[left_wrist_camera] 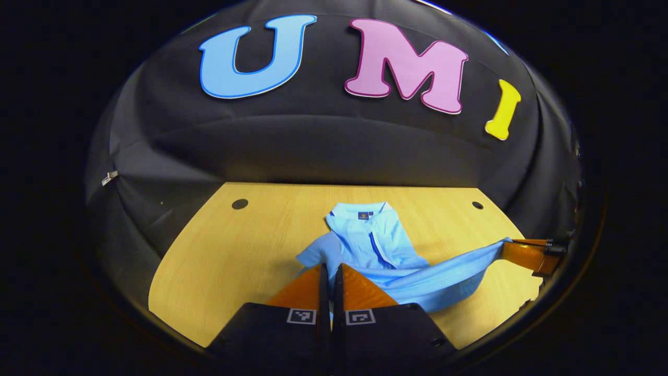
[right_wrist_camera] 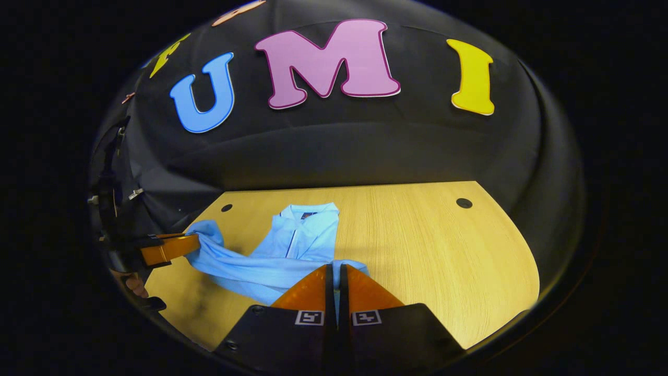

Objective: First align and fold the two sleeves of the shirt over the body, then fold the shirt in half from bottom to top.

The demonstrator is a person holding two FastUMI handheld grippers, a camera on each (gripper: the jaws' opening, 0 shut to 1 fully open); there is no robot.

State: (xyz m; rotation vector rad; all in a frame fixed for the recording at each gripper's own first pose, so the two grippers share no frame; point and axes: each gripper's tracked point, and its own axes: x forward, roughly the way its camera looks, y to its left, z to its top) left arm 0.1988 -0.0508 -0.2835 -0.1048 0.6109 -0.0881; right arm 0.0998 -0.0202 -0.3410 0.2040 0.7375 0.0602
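Pinching the shirt's lower edge, the left gripper [left_wrist_camera: 330, 269] has its two fingers pressed almost together, with only a thin slit between them, and a sliver of blue cloth shows in that slit in the left gripper view. The right gripper [right_wrist_camera: 334, 269] stands the same way in the right gripper view: fingers nearly closed, blue fabric caught between them at the tips. Each gripper also appears in the other's view, off to the side at the table edge, with the cloth running into its fingers: the right one at the far right of the left gripper view, the left one at the far left of the right gripper view, where part of a hand [right_wrist_camera: 136, 285] shows below it. The shirt [left_wrist_camera: 373, 237] is light blue, short-sleeved, and lies on the wooden table [left_wrist_camera: 235, 250] with its collar [left_wrist_camera: 360, 210] toward the back wall of black cloth [left_wrist_camera: 323, 146]. Collar and a dark line running down the chest look flat on the wood. Its lower part is lifted off the table and drawn into a taut, creased band [left_wrist_camera: 443, 274] spanning between the two grippers. One sleeve [left_wrist_camera: 318, 253] bulges out just beside the left gripper's fingers. Two small dark round holes [left_wrist_camera: 239, 203] sit near the table's back corners, well apart from the shirt.
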